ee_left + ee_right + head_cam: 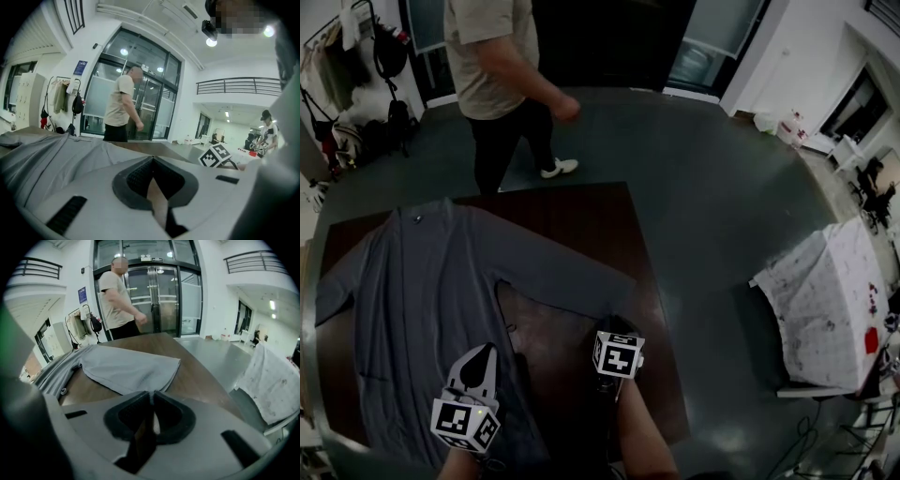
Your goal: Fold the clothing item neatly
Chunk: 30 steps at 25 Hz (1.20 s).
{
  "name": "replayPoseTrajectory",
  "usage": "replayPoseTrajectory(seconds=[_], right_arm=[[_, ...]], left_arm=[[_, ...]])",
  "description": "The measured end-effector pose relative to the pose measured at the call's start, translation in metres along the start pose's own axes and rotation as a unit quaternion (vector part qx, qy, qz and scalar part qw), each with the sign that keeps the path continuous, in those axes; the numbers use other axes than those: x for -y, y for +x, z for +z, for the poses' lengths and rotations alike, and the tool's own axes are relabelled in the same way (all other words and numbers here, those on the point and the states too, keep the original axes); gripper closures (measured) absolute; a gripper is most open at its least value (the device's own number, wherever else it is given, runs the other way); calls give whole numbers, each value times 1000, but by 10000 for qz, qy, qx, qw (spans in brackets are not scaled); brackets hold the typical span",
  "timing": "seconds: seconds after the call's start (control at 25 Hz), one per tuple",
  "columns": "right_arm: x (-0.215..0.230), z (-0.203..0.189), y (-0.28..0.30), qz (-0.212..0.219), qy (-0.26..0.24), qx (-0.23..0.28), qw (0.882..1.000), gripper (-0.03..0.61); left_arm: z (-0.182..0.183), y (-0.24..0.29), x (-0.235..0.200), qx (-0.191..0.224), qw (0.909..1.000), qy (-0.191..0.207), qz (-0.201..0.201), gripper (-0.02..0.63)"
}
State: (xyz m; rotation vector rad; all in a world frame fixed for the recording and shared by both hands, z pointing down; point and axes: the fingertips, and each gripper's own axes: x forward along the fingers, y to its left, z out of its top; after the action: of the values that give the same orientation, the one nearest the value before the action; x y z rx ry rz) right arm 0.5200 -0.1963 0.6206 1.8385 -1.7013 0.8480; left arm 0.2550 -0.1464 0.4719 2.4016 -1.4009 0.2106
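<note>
Grey long-sleeved shirt (412, 281) spread on bench (581, 211) | left gripper (152, 161) closed, empty | right gripper (152, 397) apparently closed, empty | risk: one-layer pinch would drag and rumple it.

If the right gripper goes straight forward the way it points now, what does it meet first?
Most likely the grey sleeve lying flat on the brown table, just ahead of the right gripper; depth is hard to judge.

Head overhead, gripper views low, sharing garment (422, 281)
</note>
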Motion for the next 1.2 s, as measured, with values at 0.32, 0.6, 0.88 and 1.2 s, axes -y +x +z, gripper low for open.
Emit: replayPoseTrajectory(seconds=[0.32,0.6,0.88,1.2], right_arm=[[-8,22,-22,-106,62,289,9995,552],[-23,45,-42,-373,-117,628,9973,552],[-88,78,-77,-431,-431,1121,9918,552],[-208,89,-125,-208,-689,1668,9834,552]], left_arm=[[7,-20,-25,174,9996,-147,161,606],[8,-37,-55,295,9995,60,34,606],[26,-92,-121,603,9980,24,213,606],[30,-168,-202,785,9965,14,293,606]])
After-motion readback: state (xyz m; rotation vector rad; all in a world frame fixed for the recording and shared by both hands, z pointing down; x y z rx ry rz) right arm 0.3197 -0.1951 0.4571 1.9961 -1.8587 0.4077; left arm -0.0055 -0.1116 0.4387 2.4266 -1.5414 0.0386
